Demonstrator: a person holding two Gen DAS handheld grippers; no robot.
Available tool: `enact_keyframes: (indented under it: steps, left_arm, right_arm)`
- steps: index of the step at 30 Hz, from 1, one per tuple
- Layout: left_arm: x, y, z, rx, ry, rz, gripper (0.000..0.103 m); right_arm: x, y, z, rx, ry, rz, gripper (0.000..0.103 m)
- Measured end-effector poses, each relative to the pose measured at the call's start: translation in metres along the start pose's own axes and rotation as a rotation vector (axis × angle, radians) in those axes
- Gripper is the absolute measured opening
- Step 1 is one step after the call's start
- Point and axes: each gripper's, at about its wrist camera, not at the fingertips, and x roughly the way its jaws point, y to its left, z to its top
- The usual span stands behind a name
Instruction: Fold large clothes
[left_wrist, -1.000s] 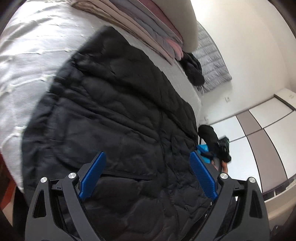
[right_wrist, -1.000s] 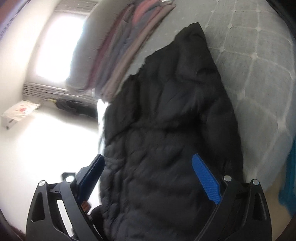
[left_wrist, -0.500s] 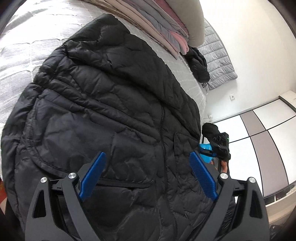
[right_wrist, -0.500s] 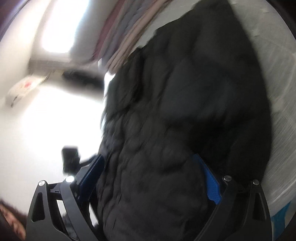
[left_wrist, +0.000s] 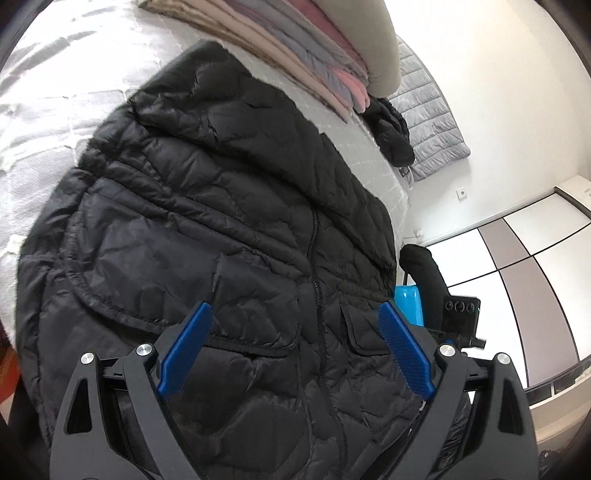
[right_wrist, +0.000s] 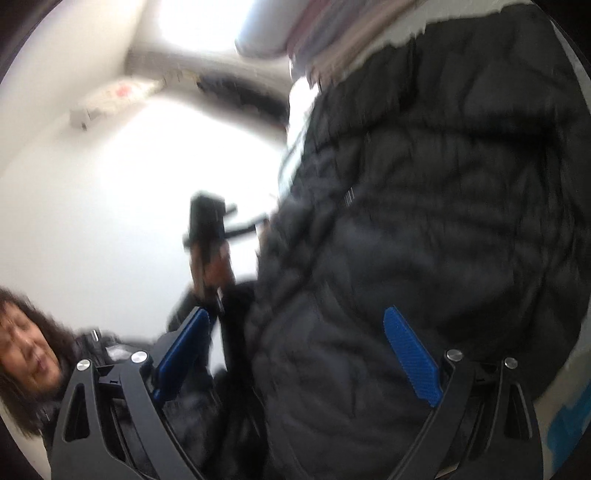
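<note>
Left wrist view: black quilted jacket (left_wrist: 236, 229) lies zipped; left gripper (left_wrist: 295, 347) and right gripper (right_wrist: 295, 354) gape.

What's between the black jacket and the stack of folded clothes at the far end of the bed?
In the left wrist view, only a bare strip of white bedspread separates the black jacket from the folded stack.

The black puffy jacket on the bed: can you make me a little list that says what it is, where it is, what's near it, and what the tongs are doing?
thing: black quilted jacket, zipper facing up
where: spread on the white bedspread
near it: stack of folded clothes by its far end; a smaller dark garment beyond
left tongs: open, over the jacket's lower front, gripping nothing
right tongs: open, over the jacket's edge; view blurred
fold: not folded yet
</note>
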Motion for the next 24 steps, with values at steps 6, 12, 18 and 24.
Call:
enact_keyframes:
  steps: [6,12,18,24]
  left_arm:
    - [-0.018,0.018,0.015,-0.052,-0.087,-0.038,0.088]
    - [0.031,0.064,0.022,-0.134,0.062,0.034,0.088]
    - [-0.027,0.068,0.009,-0.124,-0.032,-0.054,0.088]
    - [-0.102,0.115,-0.006,-0.127,-0.097,0.051,0.089]
  right_arm:
    - [0.052,-0.04,0.004,0.115,0.085,-0.123,0.096]
    - [0.035,-0.016,-0.012,0.115,0.045,-0.202,0.096]
    - [-0.019,0.017,-0.053,0.11,-0.044,-0.32,0.096]
    - [-0.049,-0.016,-0.093,0.256,-0.055,-0.454,0.096]
